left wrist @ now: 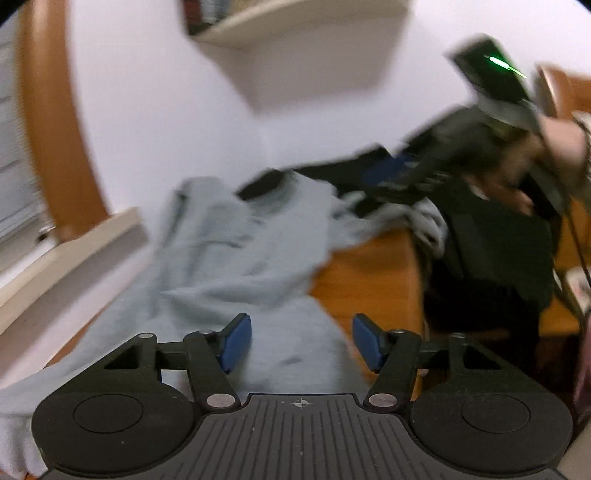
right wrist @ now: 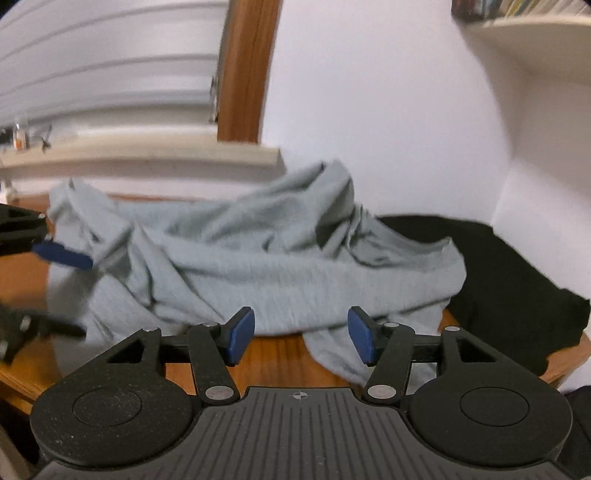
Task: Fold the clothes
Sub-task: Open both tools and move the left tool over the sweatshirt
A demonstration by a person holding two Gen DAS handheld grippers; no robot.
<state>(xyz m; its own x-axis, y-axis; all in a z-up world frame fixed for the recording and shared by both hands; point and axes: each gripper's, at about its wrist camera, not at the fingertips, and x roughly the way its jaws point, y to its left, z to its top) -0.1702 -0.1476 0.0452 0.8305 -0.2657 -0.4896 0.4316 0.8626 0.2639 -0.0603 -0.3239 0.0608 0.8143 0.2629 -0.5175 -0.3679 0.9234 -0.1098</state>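
A light grey garment lies rumpled across the wooden table. My left gripper hovers open just over its near part, nothing between the blue pads. In the right wrist view the same grey garment is bunched in a heap, and my right gripper stands open in front of its lower edge, holding nothing. The left gripper's blue pad shows at the garment's left side. The right gripper appears blurred at the far right, held by a person's hand.
A black garment lies at the table's right end, partly under the grey one. A pale window sill and white wall run behind the table. A shelf hangs above. The table edge is close on the right.
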